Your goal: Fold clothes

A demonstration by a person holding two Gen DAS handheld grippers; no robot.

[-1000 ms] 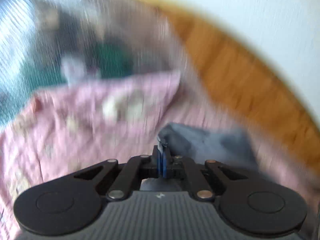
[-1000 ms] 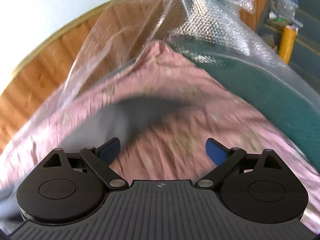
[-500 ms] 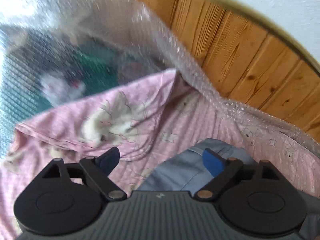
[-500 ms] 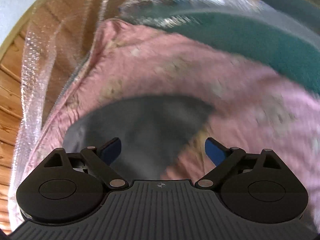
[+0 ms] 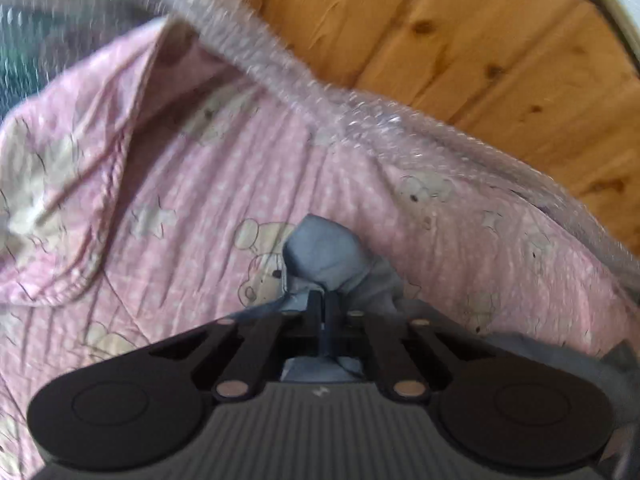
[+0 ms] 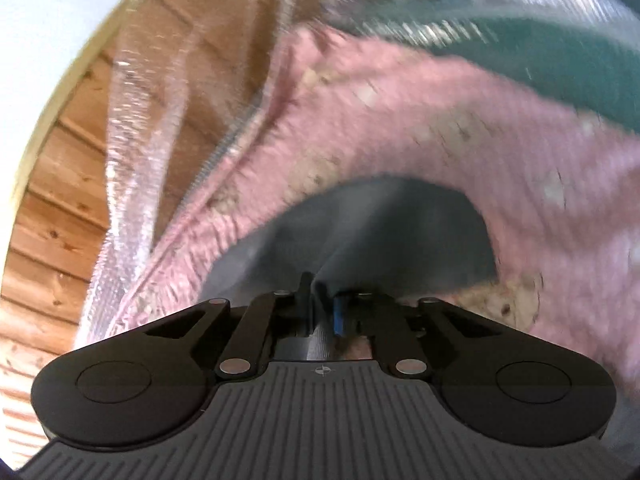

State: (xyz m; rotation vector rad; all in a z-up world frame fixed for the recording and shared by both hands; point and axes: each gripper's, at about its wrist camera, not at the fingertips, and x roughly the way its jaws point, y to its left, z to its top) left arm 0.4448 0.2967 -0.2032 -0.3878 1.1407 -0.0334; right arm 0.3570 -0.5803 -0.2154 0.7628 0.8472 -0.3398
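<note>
A grey-blue garment (image 5: pixel 332 256) lies bunched on a pink blanket (image 5: pixel 192 184) printed with bears. My left gripper (image 5: pixel 323 308) is shut on a fold of this garment, which bulges just ahead of the fingers. In the right wrist view the same grey-blue garment (image 6: pixel 360 224) spreads over the pink blanket (image 6: pixel 420 120). My right gripper (image 6: pixel 322 304) is shut on its near edge. The view is blurred.
Clear bubble wrap (image 5: pixel 380 120) runs along the blanket's far edge, against a wooden board wall (image 5: pixel 460 40). In the right wrist view the bubble wrap (image 6: pixel 132 140) hangs at the left, and a green surface (image 6: pixel 560 60) lies beyond the blanket.
Half a second ago both grippers were open over the garment; now both have shut on it. The left one had been shut on it a second ago, then opened.
</note>
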